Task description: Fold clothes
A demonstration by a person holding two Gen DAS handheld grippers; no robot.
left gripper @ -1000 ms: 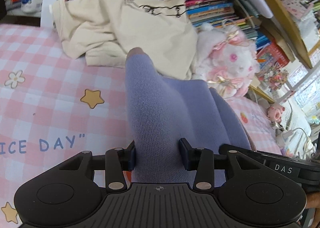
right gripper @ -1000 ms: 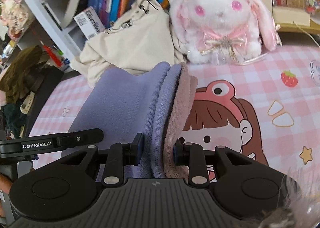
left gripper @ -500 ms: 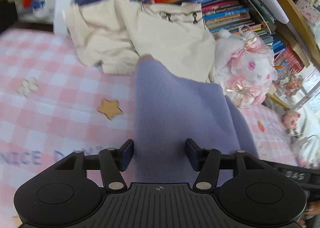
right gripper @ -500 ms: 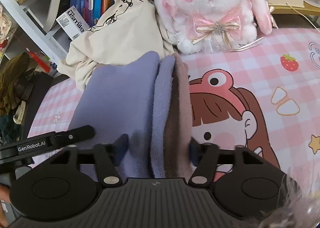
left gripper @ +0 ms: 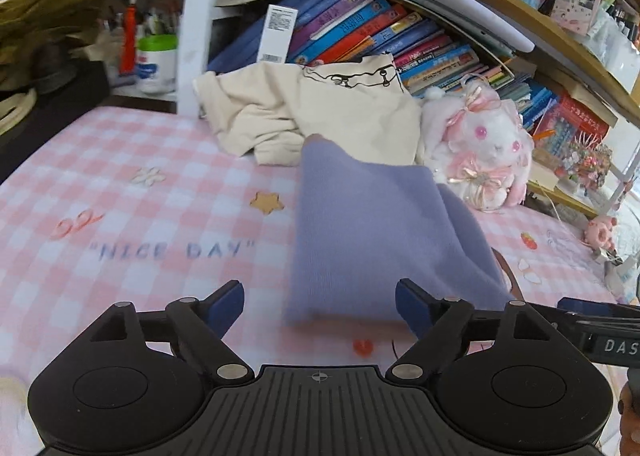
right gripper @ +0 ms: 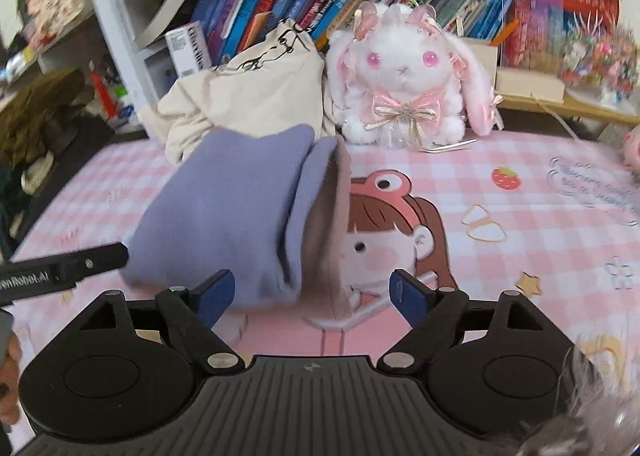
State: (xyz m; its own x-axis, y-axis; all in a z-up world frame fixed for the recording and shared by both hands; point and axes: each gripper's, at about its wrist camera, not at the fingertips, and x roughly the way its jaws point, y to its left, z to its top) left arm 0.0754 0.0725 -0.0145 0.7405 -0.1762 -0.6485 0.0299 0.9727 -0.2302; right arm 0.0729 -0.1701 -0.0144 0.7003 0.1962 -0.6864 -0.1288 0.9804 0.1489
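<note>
The folded lilac garment (left gripper: pixel 372 240) lies on the pink checked counter (left gripper: pixel 120 216), with open cloth to its left and right, and a cream garment (left gripper: pixel 320 116) and plush rabbit (right gripper: pixel 404 72) crowding its far edge. The left gripper (left gripper: pixel 320 306) and right gripper (right gripper: pixel 312 292) are both spread wide, holding nothing, just short of its near edge. Its pinkish lining (right gripper: pixel 328 240) shows only in the right view, blurred.

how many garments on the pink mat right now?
2. A folded lavender garment lies just ahead of both open grippers, left and right. A crumpled cream garment sits behind it against the books, beside the plush bunny. More may be hidden underneath.
</note>
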